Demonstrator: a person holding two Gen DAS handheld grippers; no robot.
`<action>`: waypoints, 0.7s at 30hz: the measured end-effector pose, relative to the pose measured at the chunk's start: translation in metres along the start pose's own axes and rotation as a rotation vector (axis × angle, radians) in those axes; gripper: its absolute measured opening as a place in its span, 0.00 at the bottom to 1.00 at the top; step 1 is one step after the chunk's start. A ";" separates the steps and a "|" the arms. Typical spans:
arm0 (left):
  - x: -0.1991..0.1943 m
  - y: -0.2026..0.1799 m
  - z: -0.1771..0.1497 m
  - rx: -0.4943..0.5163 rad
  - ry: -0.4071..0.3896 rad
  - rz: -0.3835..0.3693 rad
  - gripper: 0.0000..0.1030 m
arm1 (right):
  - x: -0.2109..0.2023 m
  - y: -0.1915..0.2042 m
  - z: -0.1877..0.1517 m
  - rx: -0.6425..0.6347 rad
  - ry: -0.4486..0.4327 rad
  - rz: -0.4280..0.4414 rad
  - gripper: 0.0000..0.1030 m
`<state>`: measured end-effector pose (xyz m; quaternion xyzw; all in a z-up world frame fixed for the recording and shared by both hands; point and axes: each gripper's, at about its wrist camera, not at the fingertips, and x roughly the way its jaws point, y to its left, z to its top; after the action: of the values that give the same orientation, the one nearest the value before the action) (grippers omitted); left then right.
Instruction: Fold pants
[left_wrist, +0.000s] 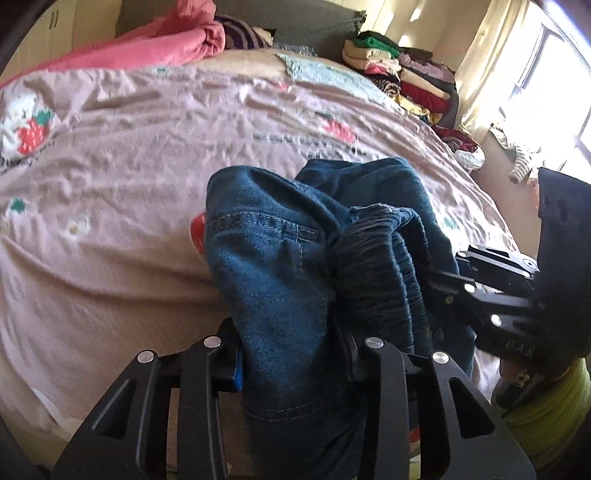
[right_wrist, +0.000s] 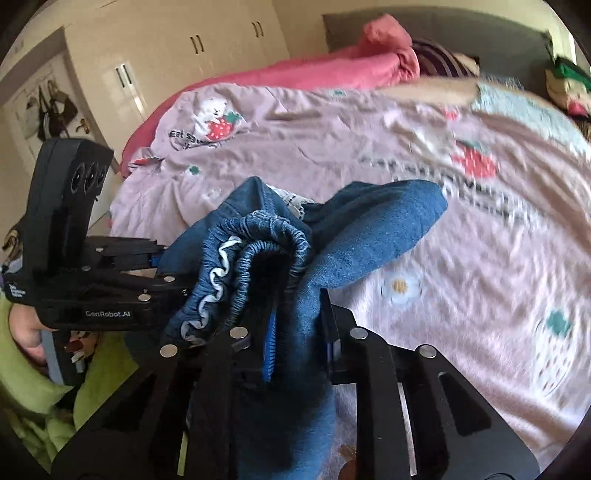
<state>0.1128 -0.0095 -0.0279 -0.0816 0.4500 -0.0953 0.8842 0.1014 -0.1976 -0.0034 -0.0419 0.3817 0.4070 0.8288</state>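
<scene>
- My left claw (left_wrist: 295, 354) is clamped on the bunched blue denim pants (left_wrist: 280, 266), lifted above the bed.
- My right claw (right_wrist: 295, 332) pinches the same pants beside their elastic waistband (right_wrist: 258, 243).
- Beyond lies the pink strawberry-print bedspread (left_wrist: 147, 155).
- Farthest, folded clothes (left_wrist: 399, 74) are stacked near the window.

The pants (left_wrist: 280, 266) are dark blue denim with a pale, ruffled waistband edge (right_wrist: 221, 269). The bedspread (left_wrist: 147, 155) is dusty pink, printed with red strawberries, white daisies and green clovers (also dark lettering). A coral-pink quilt (left_wrist: 162, 44) lies upper left. The grippers (right_wrist: 295, 339) are black, the sleeve (right_wrist: 29, 384) lime green.
</scene>
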 end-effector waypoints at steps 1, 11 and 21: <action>-0.002 0.000 0.003 0.003 -0.010 0.006 0.33 | -0.001 0.000 0.003 -0.002 -0.008 0.001 0.13; -0.007 0.013 0.045 -0.021 -0.086 0.040 0.33 | 0.016 -0.009 0.051 -0.046 -0.045 -0.017 0.13; 0.009 0.027 0.070 -0.039 -0.097 0.064 0.33 | 0.039 -0.023 0.075 -0.064 -0.051 -0.047 0.13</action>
<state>0.1772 0.0184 -0.0005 -0.0890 0.4105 -0.0542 0.9059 0.1776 -0.1593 0.0175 -0.0666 0.3462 0.4004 0.8458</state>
